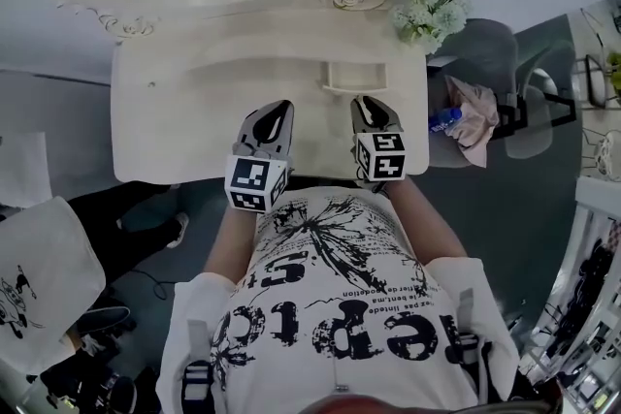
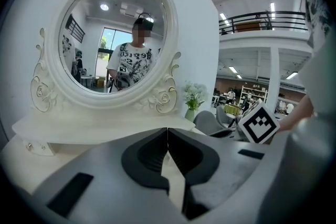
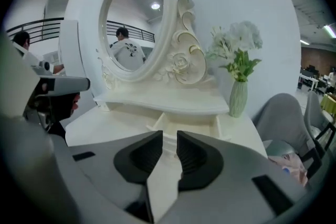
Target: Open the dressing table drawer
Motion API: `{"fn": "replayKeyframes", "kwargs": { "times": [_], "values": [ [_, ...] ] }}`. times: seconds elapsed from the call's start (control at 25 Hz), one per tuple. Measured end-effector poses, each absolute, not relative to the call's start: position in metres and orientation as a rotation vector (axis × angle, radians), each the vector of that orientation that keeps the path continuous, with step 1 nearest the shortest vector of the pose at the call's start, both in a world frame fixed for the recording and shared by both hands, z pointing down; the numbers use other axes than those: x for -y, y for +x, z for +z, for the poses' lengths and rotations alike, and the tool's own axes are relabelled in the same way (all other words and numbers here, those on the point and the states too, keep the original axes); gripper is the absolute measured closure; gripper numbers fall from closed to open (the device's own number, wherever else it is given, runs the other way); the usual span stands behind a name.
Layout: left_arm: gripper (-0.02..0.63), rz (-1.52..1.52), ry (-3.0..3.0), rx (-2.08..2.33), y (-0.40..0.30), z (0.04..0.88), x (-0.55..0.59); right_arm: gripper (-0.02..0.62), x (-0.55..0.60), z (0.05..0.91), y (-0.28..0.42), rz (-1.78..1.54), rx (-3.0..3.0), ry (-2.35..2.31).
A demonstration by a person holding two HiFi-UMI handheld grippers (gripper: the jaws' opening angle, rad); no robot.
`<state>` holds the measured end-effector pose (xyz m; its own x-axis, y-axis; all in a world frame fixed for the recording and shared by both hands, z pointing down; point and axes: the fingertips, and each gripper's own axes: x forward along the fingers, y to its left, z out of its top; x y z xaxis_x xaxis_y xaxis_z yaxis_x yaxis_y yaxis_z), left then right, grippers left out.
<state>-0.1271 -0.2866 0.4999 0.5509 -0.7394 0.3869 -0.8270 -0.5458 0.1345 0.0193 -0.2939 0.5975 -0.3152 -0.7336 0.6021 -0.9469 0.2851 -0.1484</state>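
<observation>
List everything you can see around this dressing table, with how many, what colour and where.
dressing table: one, cream white, in front of the person
mirror: one, oval, white carved frame, at the table's back
small drawer: one, cream, pulled out under the shelf
vase of flowers: one, pale green vase, white blooms, table's back right corner
chair: one, grey, right of the table
cloth: one, pink, on the chair
bottle: one, blue, beside the cloth
tote bag: one, white with black print, lower left
left gripper: grey, jaws together, empty
right gripper: grey, jaws apart, empty, pointing at the drawer
</observation>
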Motion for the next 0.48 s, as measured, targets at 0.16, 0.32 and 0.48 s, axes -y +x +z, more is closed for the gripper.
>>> {"fn": "replayKeyframes", "kwargs": {
  "times": [0.16, 0.32, 0.48],
  "values": [
    [0.587, 0.389, 2.511, 1.317, -0.123, 0.487, 0.291, 0.551, 0.305, 0.547, 0.017, 0.558, 2.255, 1.541],
    [0.588, 0.355, 2.539, 1.352, -0.121, 0.468, 0.299, 0.566, 0.318, 0.5, 0.019, 0.441, 2.349, 1.59],
    [0.588, 0.31, 2.577, 1.393, -0.121, 0.444, 0.309, 0.577, 0.326, 0.46, 0.023, 0.308, 2.426, 1.636]
  ]
}}
